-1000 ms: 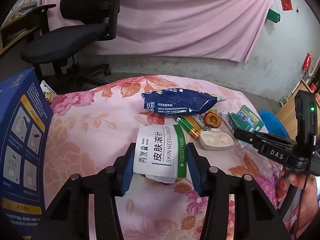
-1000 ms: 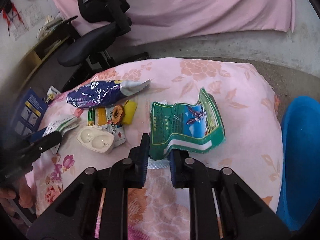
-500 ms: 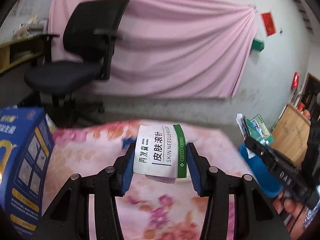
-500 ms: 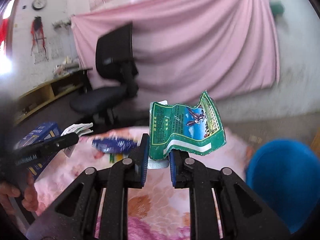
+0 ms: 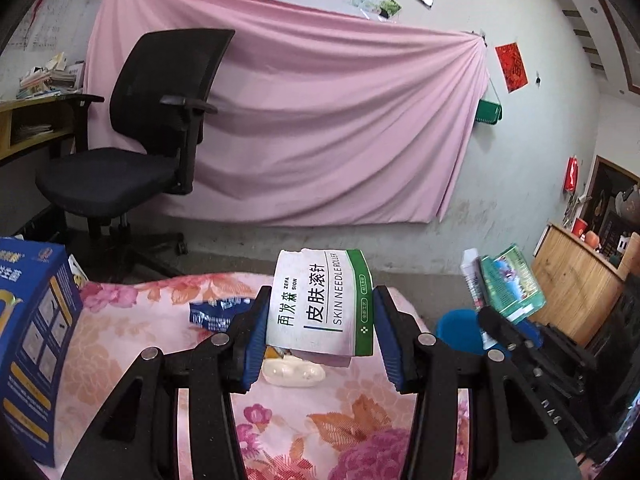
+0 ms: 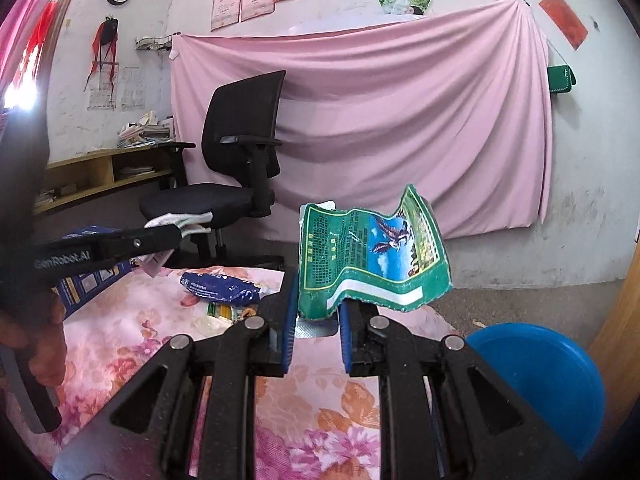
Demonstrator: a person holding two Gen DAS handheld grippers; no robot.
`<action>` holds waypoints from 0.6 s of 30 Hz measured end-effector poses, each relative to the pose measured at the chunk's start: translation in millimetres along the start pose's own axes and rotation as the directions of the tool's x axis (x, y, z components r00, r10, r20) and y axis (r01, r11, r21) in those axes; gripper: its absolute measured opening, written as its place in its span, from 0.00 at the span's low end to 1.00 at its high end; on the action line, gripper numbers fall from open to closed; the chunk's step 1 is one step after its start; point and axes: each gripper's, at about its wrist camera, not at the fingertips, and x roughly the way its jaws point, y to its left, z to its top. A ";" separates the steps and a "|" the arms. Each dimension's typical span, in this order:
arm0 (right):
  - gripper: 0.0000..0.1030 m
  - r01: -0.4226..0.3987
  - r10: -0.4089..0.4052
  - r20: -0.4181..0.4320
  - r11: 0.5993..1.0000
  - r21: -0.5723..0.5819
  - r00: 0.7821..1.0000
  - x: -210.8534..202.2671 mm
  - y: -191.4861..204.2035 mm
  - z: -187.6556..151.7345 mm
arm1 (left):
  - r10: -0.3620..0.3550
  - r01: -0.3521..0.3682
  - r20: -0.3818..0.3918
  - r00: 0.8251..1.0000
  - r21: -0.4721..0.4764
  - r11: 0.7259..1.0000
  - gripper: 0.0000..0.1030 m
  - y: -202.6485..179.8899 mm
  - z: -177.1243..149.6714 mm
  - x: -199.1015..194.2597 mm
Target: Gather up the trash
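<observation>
A: Which step are you in?

B: I judge it is the carrying step. Your left claw (image 5: 320,320) pinches one white and green skin needle roller packet (image 5: 322,304), lifted above the flowered counter (image 5: 132,344), in the middle of the left wrist view. Your right claw (image 6: 316,320) pinches one torn green wrapper (image 6: 372,256) in the middle of the right wrist view, and a foil blister strip (image 6: 314,330) is squeezed together with it, under the wrapper.

A: And what does the next move need?

B: You should bring both pieces over the blue bin (image 6: 548,376), which stands at the lower right of the right wrist view, beside the counter edge. It looks like the place for trash, but I cannot be sure. Then spread each claw only when it hangs above the opening; the wrapper is light and may float aside.

A: How many things are left on the counter?

B: I count one blue foil bag (image 6: 224,286), one white moulded tray (image 5: 292,374), and some small yellow and green pieces (image 6: 228,312) near them, too hidden for counting. One big blue carton (image 5: 32,344) stands at the left edge of the left wrist view. So several trips are left.
</observation>
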 end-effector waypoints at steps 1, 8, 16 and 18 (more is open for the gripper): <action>0.41 -0.006 0.006 -0.002 1.000 -0.004 1.000 -2.2 -1.7 -0.4 | -0.002 0.002 -0.007 1.000 0.000 1.000 0.42 -2.5 -2.3 1.0; 0.41 -0.074 0.073 -0.220 0.997 0.003 0.973 16.0 -3.3 -11.9 | 0.029 -0.029 -0.122 0.992 -0.001 1.000 0.42 -7.2 -15.3 14.5; 0.42 -0.135 0.128 -0.431 0.991 0.013 0.893 42.4 4.5 -31.2 | 0.094 -0.091 -0.313 0.945 0.024 0.996 0.42 -2.3 -46.9 29.2; 0.43 -0.140 0.131 -0.456 0.990 0.013 0.880 45.0 5.8 -34.1 | 0.095 -0.093 -0.339 0.936 0.022 0.995 0.42 -1.4 -51.9 32.9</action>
